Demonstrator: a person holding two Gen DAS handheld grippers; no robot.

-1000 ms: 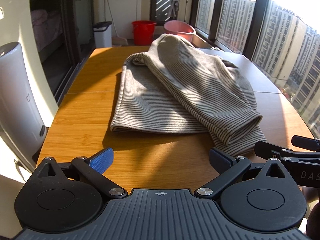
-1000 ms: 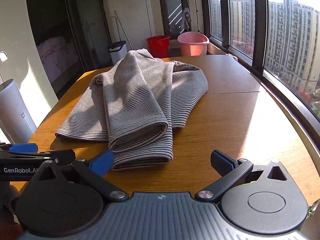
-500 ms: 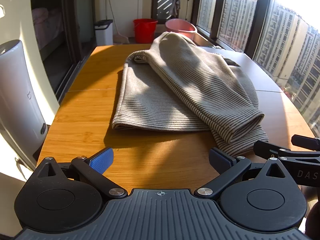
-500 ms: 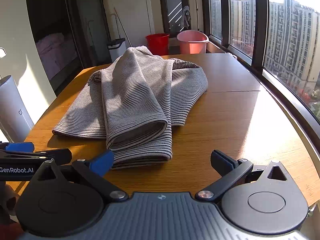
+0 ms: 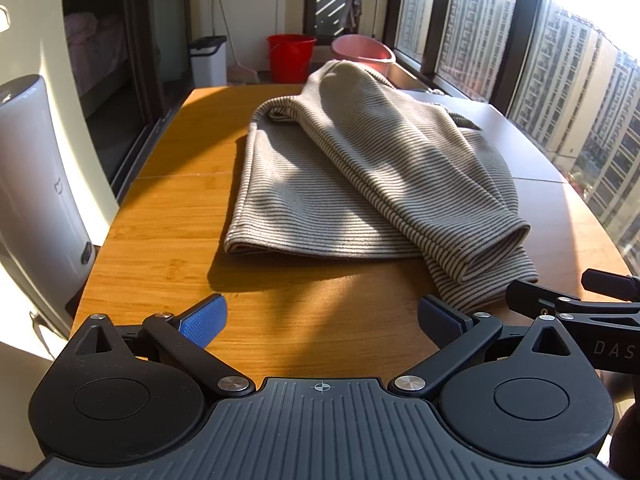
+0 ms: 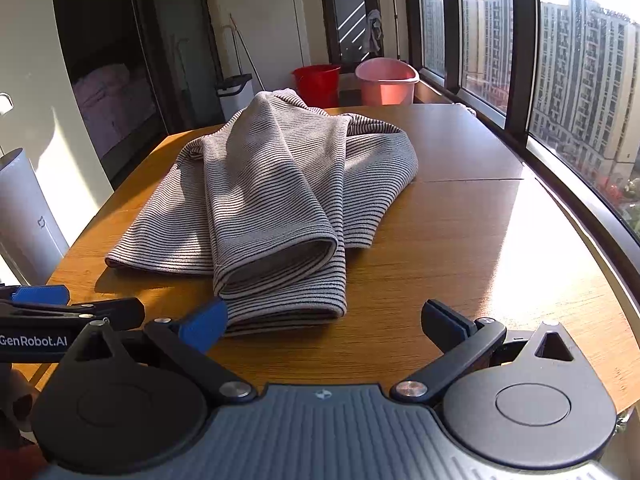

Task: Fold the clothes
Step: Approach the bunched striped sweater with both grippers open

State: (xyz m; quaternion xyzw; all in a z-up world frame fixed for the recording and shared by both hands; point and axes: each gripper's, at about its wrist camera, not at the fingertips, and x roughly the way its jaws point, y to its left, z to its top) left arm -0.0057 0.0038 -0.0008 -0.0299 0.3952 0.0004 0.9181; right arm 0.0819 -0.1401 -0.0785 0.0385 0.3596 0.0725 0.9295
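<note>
A grey striped garment (image 5: pixel 360 184) (image 6: pixel 280 200) lies loosely folded on the wooden table (image 5: pixel 168 200) (image 6: pixel 460 240), one folded part draped over the flat lower layer. My left gripper (image 5: pixel 320 318) hovers open above the table's near edge, just short of the cloth, nothing between its blue pads. My right gripper (image 6: pixel 324 320) is also open, its left fingertip close to the garment's near hem. Each gripper shows at the other view's edge: the right one (image 5: pixel 576 300), the left one (image 6: pixel 72 308).
A white cylindrical appliance (image 5: pixel 36 200) stands left of the table. A red bucket (image 5: pixel 290 58), a pink basin (image 5: pixel 362 54) and a white bin (image 5: pixel 208 60) sit on the floor beyond the far end. Large windows (image 6: pixel 580 80) run along the right.
Both grippers have drawn back slightly from the garment and stayed open. The cloth has not moved.
</note>
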